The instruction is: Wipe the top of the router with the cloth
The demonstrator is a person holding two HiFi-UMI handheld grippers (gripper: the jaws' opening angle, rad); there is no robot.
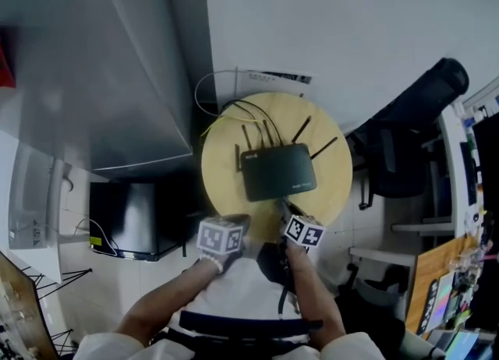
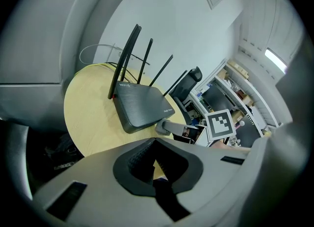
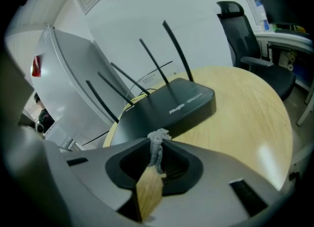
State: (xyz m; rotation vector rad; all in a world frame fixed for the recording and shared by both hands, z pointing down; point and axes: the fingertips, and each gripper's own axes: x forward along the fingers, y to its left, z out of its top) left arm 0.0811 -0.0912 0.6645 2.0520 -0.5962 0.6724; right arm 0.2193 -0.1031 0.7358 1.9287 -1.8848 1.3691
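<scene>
The right tool (image 3: 156,143) is closed on the cloth (image 3: 158,135), of which only a small grey tuft is seen. The left tool (image 2: 154,145) is closed on nothing. The router (image 3: 169,105) is lying just ahead on the round bench (image 3: 245,118), not yet touched. The tuft may be pulled out during wiping, or the unheld router pushed away. Counted are two tools, one cloth, one router and at least five antennas (image 3: 177,49).

Office: swivel chair (image 1: 421,101), cluttered desk (image 1: 452,164), grey cabinet (image 1: 117,62), white walls.
</scene>
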